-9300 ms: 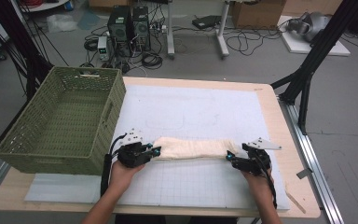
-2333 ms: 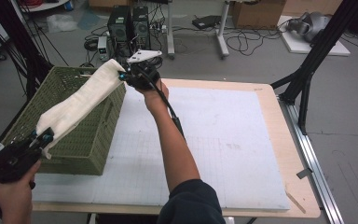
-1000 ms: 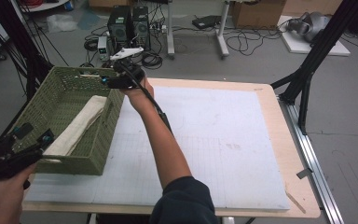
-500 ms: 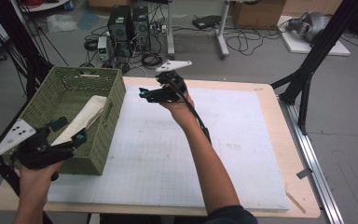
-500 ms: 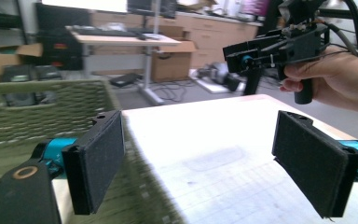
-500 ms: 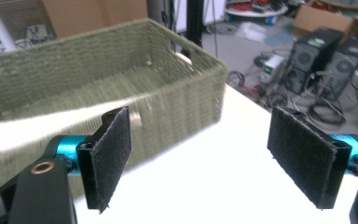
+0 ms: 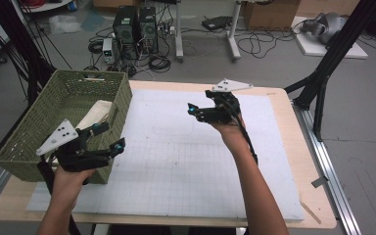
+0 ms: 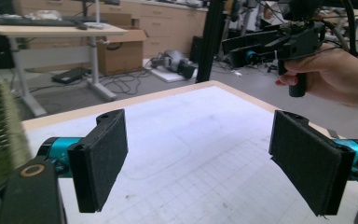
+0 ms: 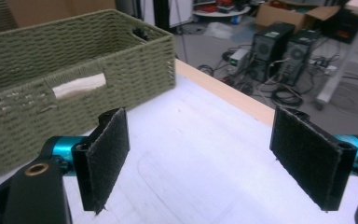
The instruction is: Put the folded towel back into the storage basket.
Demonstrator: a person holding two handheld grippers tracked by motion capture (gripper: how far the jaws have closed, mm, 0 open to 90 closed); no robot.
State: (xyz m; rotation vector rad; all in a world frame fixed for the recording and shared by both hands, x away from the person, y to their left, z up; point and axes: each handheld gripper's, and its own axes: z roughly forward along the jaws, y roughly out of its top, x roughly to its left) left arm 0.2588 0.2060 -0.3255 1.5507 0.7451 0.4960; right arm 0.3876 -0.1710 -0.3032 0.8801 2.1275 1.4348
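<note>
Once we had let go of the rolled cream-coloured cloth (image 7: 96, 111), it lay inside the green woven rectangular basket (image 7: 27, 147) at about nine o'clock on the table, where roughly two seconds before it had hung stretched between our two grippers above the basket's rim. In the right gripper view a strip of it showed through the basket's handle slot (image 9: 79, 87).

Our left gripper (image 7: 108, 137) hovered at the basket's near right corner, at about eight o'clock, its jaws just opened wide with nothing between the pads (image 8: 100, 161). Our right gripper (image 7: 192, 108) had swung away from the basket's far end to about twelve o'clock over the white gridded mat (image 7: 176, 166), and its jaws too had just spread apart and stood empty over bare mat.

We judged from this that the drop-off was done: the cloth rested in the basket without any grip on it, and both hands were pulling clear. We saw no other loose item on the mat.
</note>
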